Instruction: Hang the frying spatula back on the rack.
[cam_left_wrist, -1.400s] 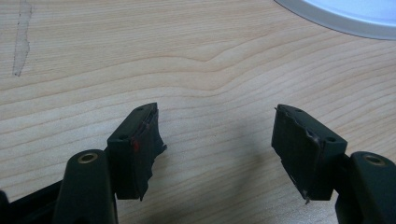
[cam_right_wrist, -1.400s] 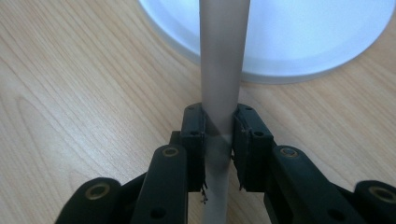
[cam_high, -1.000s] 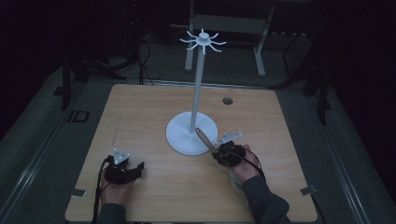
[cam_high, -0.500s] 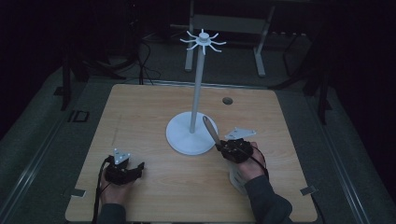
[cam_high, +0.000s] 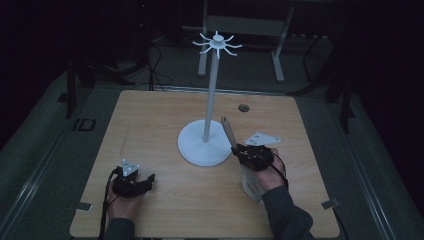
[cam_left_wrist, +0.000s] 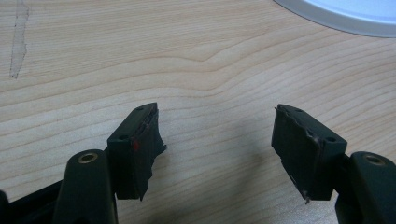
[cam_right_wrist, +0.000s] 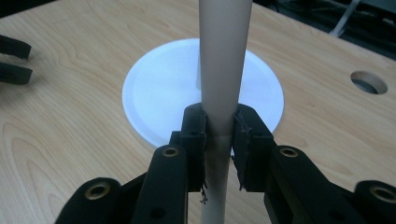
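My right gripper (cam_high: 235, 148) (cam_right_wrist: 218, 119) is shut on the round handle of a pale wooden utensil (cam_high: 227, 131) (cam_right_wrist: 224, 56). The handle slants up toward the pole (cam_high: 211, 95) of a white stand, and the flat wide end (cam_high: 251, 186) lies beneath the person's hand. The stand has a round base (cam_high: 197, 150) (cam_right_wrist: 159, 88) and a ring of hooks (cam_high: 217, 44) on top. My left gripper (cam_high: 148, 179) (cam_left_wrist: 217, 135) rests low on the table near the front left, open, with only bare wood between its fingers.
The wooden table (cam_high: 150, 115) has a small round hole (cam_high: 243, 107) (cam_right_wrist: 369, 82) behind the stand. A rim of the stand's base (cam_left_wrist: 345, 14) appears at the top right of the left gripper view. Dark floor and metal frame legs surround the table.
My right gripper has lifted and shifted a little right and away, bringing the utensil's handle more upright beside the stand's base. The left gripper has stayed put.
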